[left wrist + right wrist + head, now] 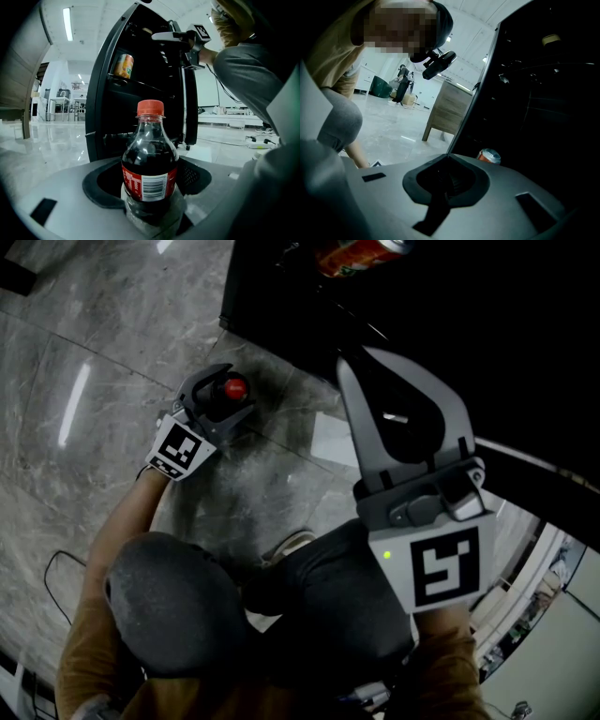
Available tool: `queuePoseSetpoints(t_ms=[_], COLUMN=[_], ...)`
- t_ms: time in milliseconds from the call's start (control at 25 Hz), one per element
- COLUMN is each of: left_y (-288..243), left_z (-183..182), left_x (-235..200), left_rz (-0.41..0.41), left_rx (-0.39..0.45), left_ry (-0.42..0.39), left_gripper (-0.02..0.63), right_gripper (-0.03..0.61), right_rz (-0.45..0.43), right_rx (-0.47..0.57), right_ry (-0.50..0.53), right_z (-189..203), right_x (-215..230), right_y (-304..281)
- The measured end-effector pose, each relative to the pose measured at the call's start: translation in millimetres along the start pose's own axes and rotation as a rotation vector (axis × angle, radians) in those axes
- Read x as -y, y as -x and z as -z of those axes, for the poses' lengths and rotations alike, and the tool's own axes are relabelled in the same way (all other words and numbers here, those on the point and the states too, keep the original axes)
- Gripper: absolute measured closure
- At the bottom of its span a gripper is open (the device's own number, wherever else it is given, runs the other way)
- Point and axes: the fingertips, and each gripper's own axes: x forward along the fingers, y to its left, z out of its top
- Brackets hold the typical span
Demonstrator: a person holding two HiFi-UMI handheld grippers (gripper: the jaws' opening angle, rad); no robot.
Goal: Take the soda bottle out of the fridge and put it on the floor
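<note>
We see the left hand-held gripper (pixel 230 392) clenched on the soda bottle (pixel 150 159), already outside the black fridge (pixel 105 93) and low over the grey marble-look floor (pixel 94 334). Whether the base touches the floor we can't tell: the jaws hide it in the left gripper view, and the head view shows only the red cap from above. Right hand-held gripper (pixel 361 357) is up at the open fridge with its jaws closed together and nothing between them. Around it, an orange can (pixel 124 65) sits on a shelf inside the fridge, near the right gripper's tips. A wooden cabinet (pixel 447 112) stands beyond the fridge's edge. The person's grey-clad knee and one shoe (pixel 292 542) sit between the two grippers, and a thin cable (pixel 56 568) loops on the floor by the left arm. Nothing lies on the floor right around the bottle. The bottle is clear plastic with dark cola, a ribbed red cap and a red label with a white barcode panel, its shoulder rounded above the label. Gripper jaws are smooth grey plastic, curved, with dark pad recesses. The floor is glossy and reflects the ceiling strip lights. Only the left gripper view gives us the label and the fridge shelves. Only the right gripper view shows the cabinet, the can's silver top and the head camera (pixel 439 64). Only the head view shows both grippers well apart
</note>
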Motion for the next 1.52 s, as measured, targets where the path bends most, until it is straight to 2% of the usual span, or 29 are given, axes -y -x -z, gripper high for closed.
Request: queuePoseSetpoints(t_ms=[360, 640, 760, 840, 1000, 1160, 1280, 1520], left_y=[4, 3, -3, -3, 2, 6, 10, 19], left_z=[3, 7, 19, 22, 15, 11, 1, -9], left_x=[0, 5, 5, 5, 6, 13, 14, 10], left_rz=[-0.001, 0.022, 0.030, 0.032, 0.024, 0.044, 0.042, 0.035], left_rx=[0.004, -0.040, -0.088, -0.099, -0.089, -0.089, -0.074, -0.104], left_ry=[0.006, -0.032, -0.069, -0.056, -0.040, -0.026, -0.029, -0.066], left_gripper=[0.307, 0.307, 0.305, 0.305, 0.304, 0.235, 0.233, 0.235], right_gripper=[0.574, 0.574, 0.574, 0.574, 0.574, 0.574, 0.574, 0.574], right_rz=[0.009, 0.008, 0.011, 0.010, 0.009, 0.016, 0.014, -0.002], right_rx=[0.014, 0.025, 0.042, 0.048, 0.050, 0.084, 0.108, 0.145], right_ry=[0.000, -0.005, -0.009, -0.006, -0.013, -0.035, -0.037, -0.007], right_z=[-4, -11, -17, -20, -22, -32, -40, -55], right_x=[0, -3, -5, -8, -8, -8, -11, -23], right_y=[-3, -6, -8, -7, -5, -5, -6, -9])
